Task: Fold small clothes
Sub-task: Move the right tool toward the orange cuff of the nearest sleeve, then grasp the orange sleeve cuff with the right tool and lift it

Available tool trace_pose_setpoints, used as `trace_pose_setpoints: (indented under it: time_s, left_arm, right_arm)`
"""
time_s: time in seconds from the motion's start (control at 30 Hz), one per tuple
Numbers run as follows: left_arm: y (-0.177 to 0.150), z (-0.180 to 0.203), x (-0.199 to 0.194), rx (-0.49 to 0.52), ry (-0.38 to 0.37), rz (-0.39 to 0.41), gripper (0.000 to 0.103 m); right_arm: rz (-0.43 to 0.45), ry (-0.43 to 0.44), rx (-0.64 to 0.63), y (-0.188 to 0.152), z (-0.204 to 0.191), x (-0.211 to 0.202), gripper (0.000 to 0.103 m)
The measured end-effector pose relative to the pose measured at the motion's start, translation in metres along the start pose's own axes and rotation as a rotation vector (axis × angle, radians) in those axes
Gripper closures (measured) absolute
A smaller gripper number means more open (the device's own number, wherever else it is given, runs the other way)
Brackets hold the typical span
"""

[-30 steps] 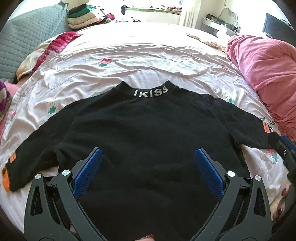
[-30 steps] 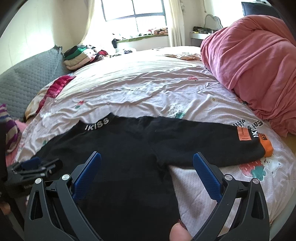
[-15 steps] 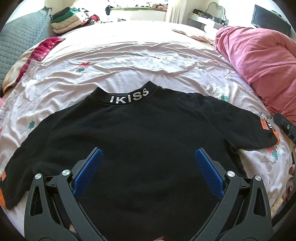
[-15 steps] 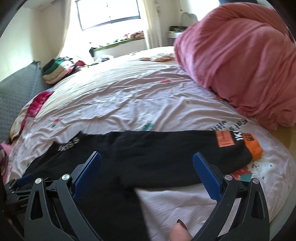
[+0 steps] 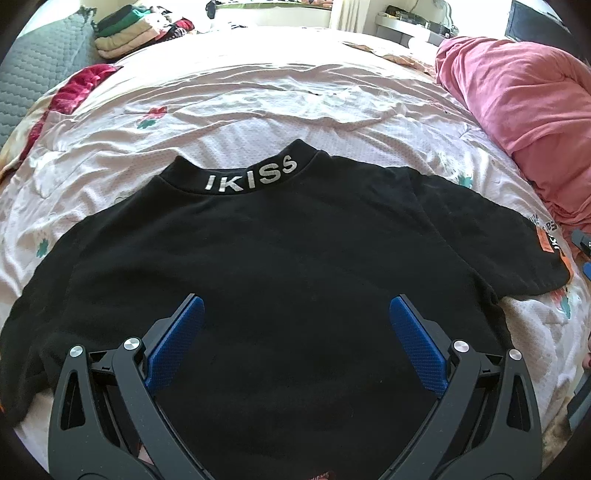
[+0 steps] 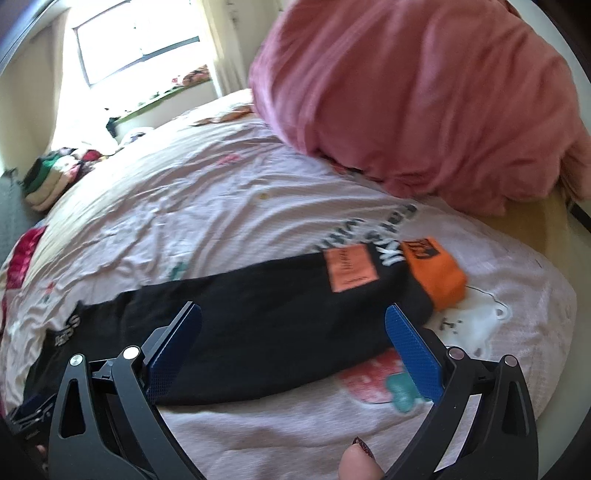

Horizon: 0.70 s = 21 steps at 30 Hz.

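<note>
A black sweatshirt (image 5: 280, 266) lies spread flat on the bed, its collar printed "IKISS" (image 5: 251, 179) pointing away from me. My left gripper (image 5: 295, 317) hovers open over the shirt's lower middle, nothing between its blue pads. The right sleeve (image 6: 266, 317) stretches to the right and ends in an orange cuff (image 6: 437, 275) with an orange patch (image 6: 351, 269). My right gripper (image 6: 293, 328) is open above that sleeve, close to the cuff end. The left sleeve runs off the lower left of the left wrist view.
A big pink duvet (image 6: 424, 96) is heaped at the right, just behind the cuff. The pale pink flowered sheet (image 5: 280, 110) covers the bed. Folded clothes (image 5: 129, 26) are stacked at the far left corner. A grey quilted headboard (image 5: 33, 81) stands left.
The right gripper has swung right along the sleeve toward the orange cuff. The left gripper has drawn back a little, so more of the shirt shows. Both stay open.
</note>
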State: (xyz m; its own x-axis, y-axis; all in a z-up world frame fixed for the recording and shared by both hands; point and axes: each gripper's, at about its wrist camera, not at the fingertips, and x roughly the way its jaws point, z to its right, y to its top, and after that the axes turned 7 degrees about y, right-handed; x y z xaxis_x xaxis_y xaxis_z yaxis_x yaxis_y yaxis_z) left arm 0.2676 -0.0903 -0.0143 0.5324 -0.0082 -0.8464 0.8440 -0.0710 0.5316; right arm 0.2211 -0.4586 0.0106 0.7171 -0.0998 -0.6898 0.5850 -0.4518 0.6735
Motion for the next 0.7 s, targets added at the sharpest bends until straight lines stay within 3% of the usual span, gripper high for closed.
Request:
trace_pose_setpoints:
  time_s: [0.33,0.57,0.7]
  left_arm:
    - [0.001,0.013,0.022,0.037,-0.020,-0.030,0.008]
    - [-0.005,0.013,0.036,0.034,-0.038,-0.059,0.008]
    - [-0.007,0.010,0.039,0.025,-0.038,-0.061,0.008]
  right_arm:
    - [-0.027,-0.088,0.143,0.001,0.053,0.017,0.004]
    - [-0.100,-0.039,0.270,-0.005,0.076,0.045,0.004]
    - [-0.088,-0.020,0.322,-0.002,0.084,0.054,0.004]
